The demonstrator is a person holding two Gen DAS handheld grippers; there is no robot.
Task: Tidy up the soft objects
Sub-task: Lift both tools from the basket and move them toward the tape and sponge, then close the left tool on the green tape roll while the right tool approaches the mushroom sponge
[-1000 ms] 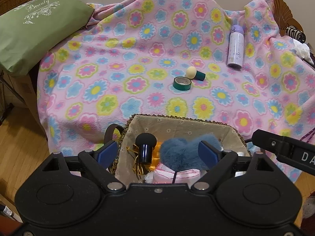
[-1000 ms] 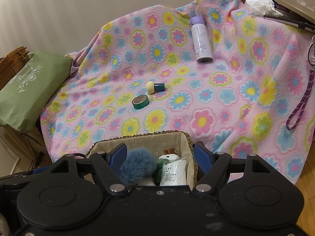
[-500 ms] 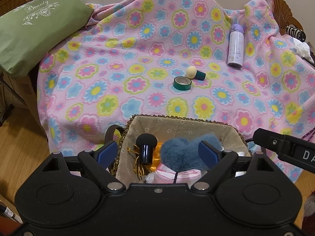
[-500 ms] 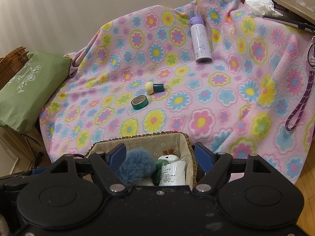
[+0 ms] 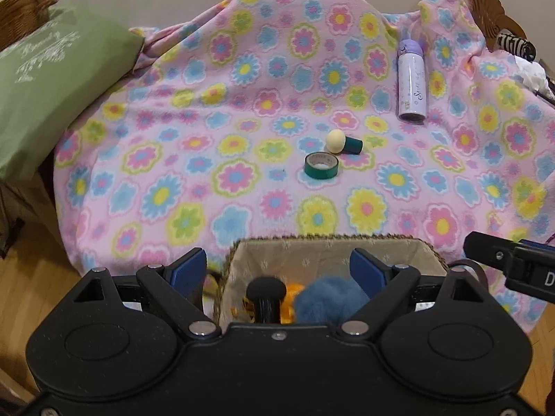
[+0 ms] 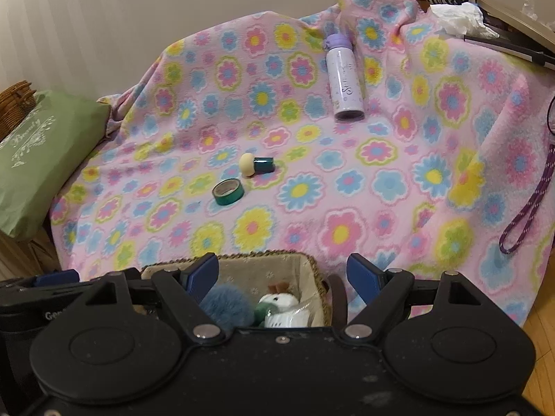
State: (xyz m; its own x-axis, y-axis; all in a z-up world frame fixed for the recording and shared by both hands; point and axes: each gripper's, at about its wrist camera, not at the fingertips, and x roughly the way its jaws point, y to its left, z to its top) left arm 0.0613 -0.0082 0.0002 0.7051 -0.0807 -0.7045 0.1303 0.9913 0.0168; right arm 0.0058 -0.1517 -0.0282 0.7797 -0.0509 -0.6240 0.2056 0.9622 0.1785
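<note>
A woven basket (image 5: 428, 254) with a cloth lining stands at the blanket's near edge. In it lie a blue fluffy ball (image 5: 331, 298), a black brush (image 5: 265, 293) and something orange. My left gripper (image 5: 277, 267) hovers open over the basket's left half, holding nothing. From the right wrist, the basket (image 6: 314, 268) also shows a white plush toy (image 6: 281, 306) beside the blue ball (image 6: 225, 303). My right gripper (image 6: 282, 270) hangs over the basket's right end; its jaws are opening and grip nothing.
On the flowered blanket (image 5: 194, 180) lie a green tape roll (image 5: 321, 166), a cream-headed sponge with a teal handle (image 5: 343, 140) and a lilac bottle (image 5: 411, 83). A green pillow (image 5: 52, 79) sits at the left. A purple cord (image 6: 527, 208) hangs at the right.
The left wrist view has shifted: the basket sits lower and further right between the fingers, with less of its inside showing. The right gripper's fingers have spread wider.
</note>
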